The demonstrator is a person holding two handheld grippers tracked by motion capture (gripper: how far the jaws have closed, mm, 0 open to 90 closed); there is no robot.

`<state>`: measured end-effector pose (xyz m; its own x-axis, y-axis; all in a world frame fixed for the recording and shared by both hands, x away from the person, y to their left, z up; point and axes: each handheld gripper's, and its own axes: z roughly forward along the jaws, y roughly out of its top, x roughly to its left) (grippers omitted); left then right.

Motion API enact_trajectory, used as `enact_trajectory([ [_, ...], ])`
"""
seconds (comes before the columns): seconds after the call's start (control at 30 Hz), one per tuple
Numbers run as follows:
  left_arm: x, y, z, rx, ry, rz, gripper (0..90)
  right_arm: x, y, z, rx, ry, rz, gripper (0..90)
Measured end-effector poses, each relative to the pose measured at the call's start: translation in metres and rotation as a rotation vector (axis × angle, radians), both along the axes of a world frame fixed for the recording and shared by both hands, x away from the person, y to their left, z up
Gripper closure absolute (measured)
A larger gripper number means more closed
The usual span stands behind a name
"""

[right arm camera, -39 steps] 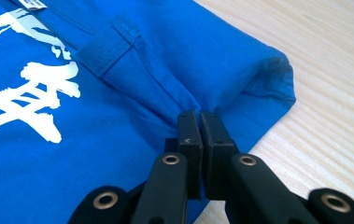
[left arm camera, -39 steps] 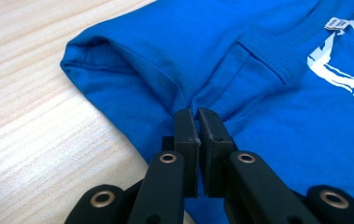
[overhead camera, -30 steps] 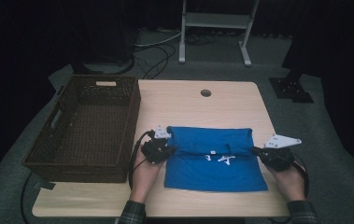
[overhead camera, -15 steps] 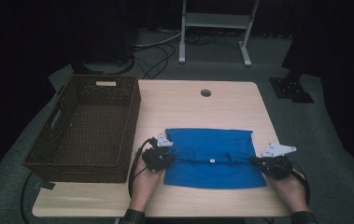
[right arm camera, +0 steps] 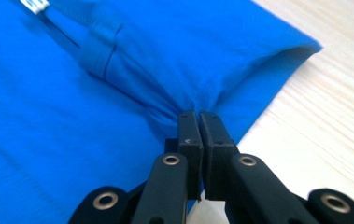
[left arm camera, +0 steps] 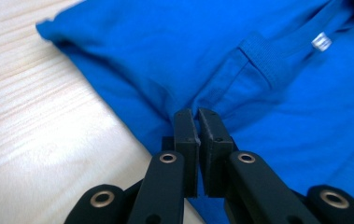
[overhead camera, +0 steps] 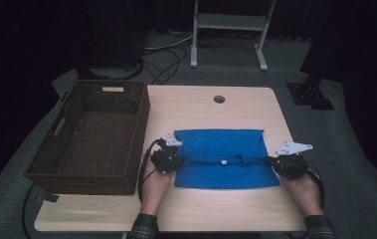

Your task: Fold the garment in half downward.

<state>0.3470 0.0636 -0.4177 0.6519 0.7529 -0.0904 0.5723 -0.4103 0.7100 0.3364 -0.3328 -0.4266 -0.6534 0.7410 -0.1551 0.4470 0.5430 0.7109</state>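
Both the left hand-held gripper (left arm camera: 198,114) and right hand-held gripper (right arm camera: 199,116) stayed clamped on the folded blue cotton shirt (overhead camera: 223,159), having drawn its pinched edge nearer over the pale wooden bench (overhead camera: 201,109), probably deepening the fold.

Left gripper (overhead camera: 172,158): jaws pinched together, low at near left.
Right gripper (overhead camera: 279,163): jaws pinched together, low at near right.

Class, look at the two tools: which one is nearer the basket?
The left tool, shut on the shirt's left edge beside the basket; the right tool grips the far edge.
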Motion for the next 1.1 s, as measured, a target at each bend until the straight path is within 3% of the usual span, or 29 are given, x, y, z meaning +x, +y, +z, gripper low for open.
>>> enact_trajectory([
  [0.23,-0.037,0.007,0.009,-0.042,-0.04,-0.033,87.0,-0.035,-0.003,0.016,0.002,-0.036,0.013,88.3],
  [0.37,-0.052,0.002,0.002,-0.039,-0.022,-0.062,86.8,-0.046,-0.004,0.012,-0.018,-0.021,0.019,88.3],
  [0.47,-0.053,-0.002,-0.012,-0.019,0.012,-0.067,86.6,-0.041,-0.004,0.001,-0.041,0.032,0.024,88.2],
  [0.53,-0.052,-0.001,-0.015,-0.038,0.007,-0.056,86.7,-0.037,-0.005,-0.005,-0.051,0.057,0.028,88.2],
  [0.67,-0.045,-0.002,-0.012,0.037,-0.017,-0.033,86.8,-0.038,-0.003,-0.005,-0.03,0.075,0.026,88.2],
  [0.73,-0.041,0.0,-0.011,0.052,-0.021,-0.02,86.7,-0.039,0.001,-0.005,-0.031,0.077,0.038,88.2],
  [0.83,-0.036,0.004,-0.012,0.028,-0.011,-0.013,86.7,-0.04,0.006,-0.005,-0.047,0.069,0.049,88.2],
  [1.1,-0.041,0.004,-0.012,0.02,-0.014,-0.032,86.6,-0.038,0.002,-0.006,-0.036,0.065,0.04,88.2],
])
